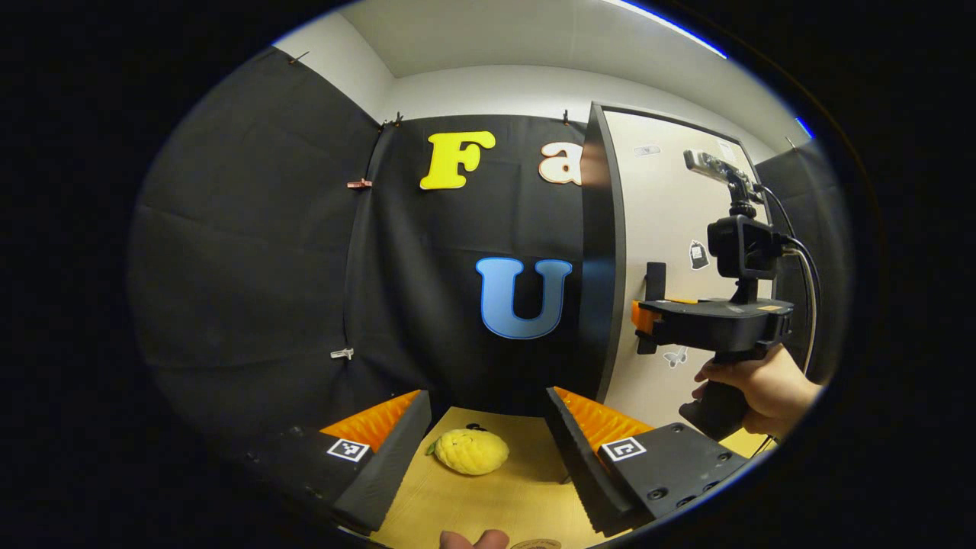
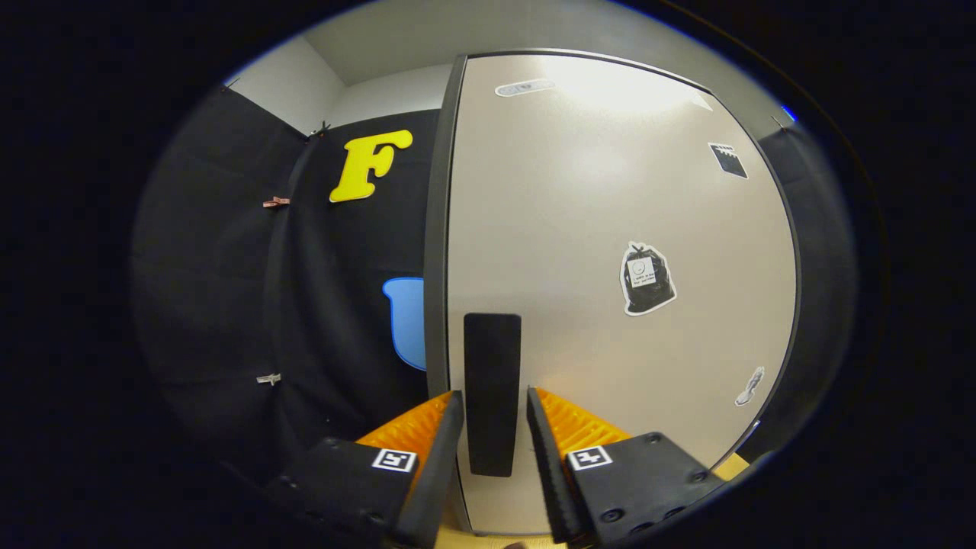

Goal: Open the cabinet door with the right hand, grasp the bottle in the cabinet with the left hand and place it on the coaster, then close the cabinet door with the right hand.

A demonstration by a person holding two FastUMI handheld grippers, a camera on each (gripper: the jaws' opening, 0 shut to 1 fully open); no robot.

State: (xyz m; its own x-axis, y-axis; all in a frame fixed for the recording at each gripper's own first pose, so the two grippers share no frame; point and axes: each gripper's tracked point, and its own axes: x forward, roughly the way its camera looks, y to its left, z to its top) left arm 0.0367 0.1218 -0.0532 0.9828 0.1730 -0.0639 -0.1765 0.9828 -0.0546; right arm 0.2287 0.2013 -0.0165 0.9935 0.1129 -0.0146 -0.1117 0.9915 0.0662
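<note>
Right gripper view: the right gripper (image 2: 492,438) sits at the bottom centre with its jaws narrowed around the dark upright handle (image 2: 492,381) of the cabinet door (image 2: 610,229). Whether the fingers actually press on the handle I cannot tell; a thin gap seems to remain on each side. The pale door takes up the middle and right of the frame, and its dark edge (image 2: 436,229) runs down just left of the handle.

Left gripper view: the left gripper (image 1: 488,450) waits at the bottom centre, jaws wide and holding nothing, above the wooden table (image 1: 518,488). Between its fingers, farther off on the table, lies a yellow lemon-like toy (image 1: 469,451). At the right, a hand (image 1: 755,385) carries the right gripper against the door's handle.

By my reading the task is at its first step: the door looks closed or barely moving, so opening, fetching the bottle, setting it on the coaster and closing are all left. The bottle is presumably behind the door. A round edge at the bottom rim may be the coaster (image 1: 536,544).

Count: two grippers, one door, one handle, one yellow toy, three stickers on the door face plus a small label near its top.
</note>
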